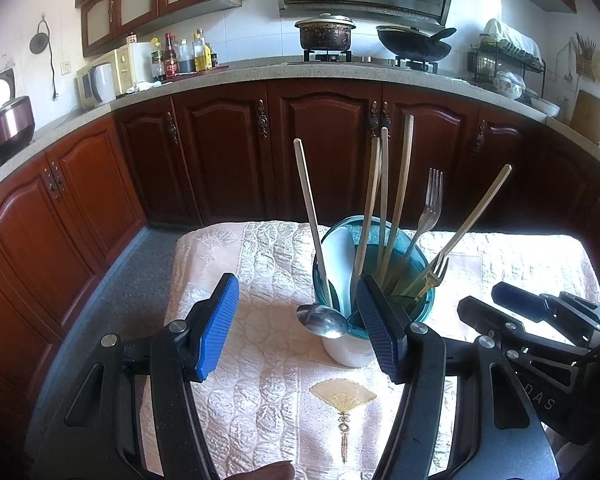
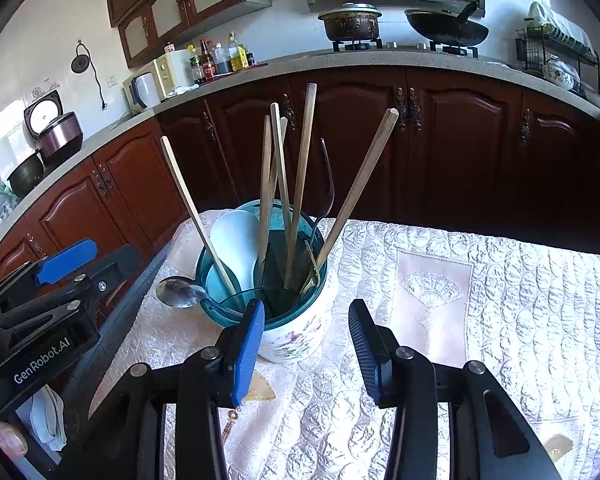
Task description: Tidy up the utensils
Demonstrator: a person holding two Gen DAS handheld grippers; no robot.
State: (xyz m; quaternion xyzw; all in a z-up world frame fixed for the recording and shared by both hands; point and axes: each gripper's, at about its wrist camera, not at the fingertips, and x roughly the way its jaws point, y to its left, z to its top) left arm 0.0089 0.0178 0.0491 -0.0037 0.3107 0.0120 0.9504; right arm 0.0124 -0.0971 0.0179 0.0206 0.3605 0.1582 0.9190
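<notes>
Both the left gripper (image 1: pixel 298 328) and right gripper (image 2: pixel 306 346) hang wide-jawed and empty beside the teal-rimmed white ceramic holder (image 2: pixel 296 340) of wooden chopsticks (image 2: pixel 302 184) – sorting looks almost done – probably only the steel spoon (image 1: pixel 320 320) draped over its rim needs seating.

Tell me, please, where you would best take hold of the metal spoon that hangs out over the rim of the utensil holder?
Probably the metal spoon by its bowl, from the left in the right wrist view: the bowl overhangs the blue rim in open air, while its handle is buried among the chopsticks.
</notes>
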